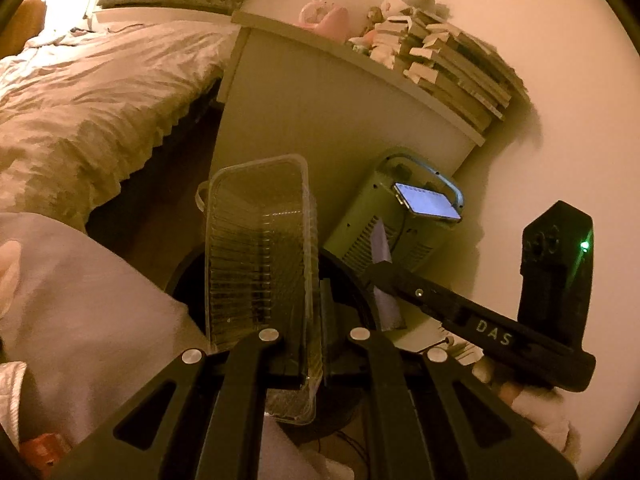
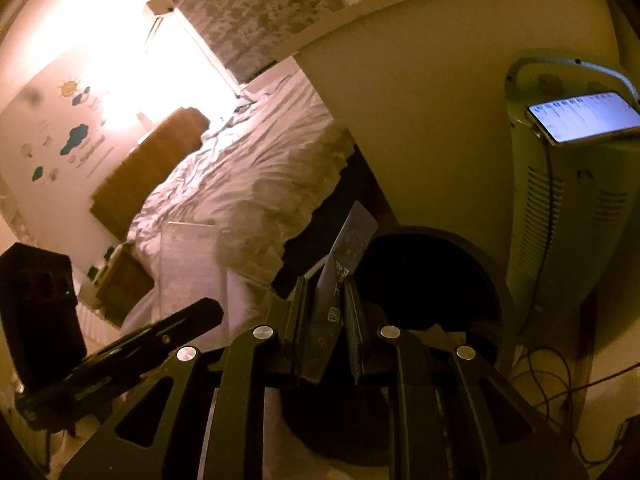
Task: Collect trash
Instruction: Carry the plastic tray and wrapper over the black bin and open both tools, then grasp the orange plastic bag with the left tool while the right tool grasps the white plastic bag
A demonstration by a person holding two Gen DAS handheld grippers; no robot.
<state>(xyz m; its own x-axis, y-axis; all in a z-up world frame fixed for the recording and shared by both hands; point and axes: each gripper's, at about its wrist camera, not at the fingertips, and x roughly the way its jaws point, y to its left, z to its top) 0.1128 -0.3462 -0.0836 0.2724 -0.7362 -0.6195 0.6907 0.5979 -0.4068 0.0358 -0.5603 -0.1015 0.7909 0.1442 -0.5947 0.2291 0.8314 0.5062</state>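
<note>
Because both pieces of trash are carried pinched rather than cupped, each stands up on edge between narrow jaws. The clear plastic tray (image 1: 260,256) rises upright out of the left claw (image 1: 310,344), which is clamped on the tray's lower wall, so the open side faces sideways and the ribbed side shows. It hangs right over the dark round mouth of the bin (image 1: 352,280) on the floor, which suggests it is held there to be dropped in. The right claw (image 2: 326,336) is closed on a thin dark wrapper (image 2: 344,264) that sticks up and leans a little to the right; in the right wrist view the bin (image 2: 440,280) lies just beyond it, so this piece too looks ready to let go. In the left view the right claw reaches in from the right side with the pale end of the wrapper at its tip, close to the bin's rim. My reading is that the collecting is nearly done for these two and only the release remains. The light tray could catch on the rim if let go off centre. Just beside the bin stands a pale green heater (image 1: 384,220) with a lit phone (image 1: 428,202) lying on top. Behind them is a white cabinet (image 1: 320,112) stacked with books (image 1: 452,68), and further left a rumpled bed (image 1: 88,92)
</note>
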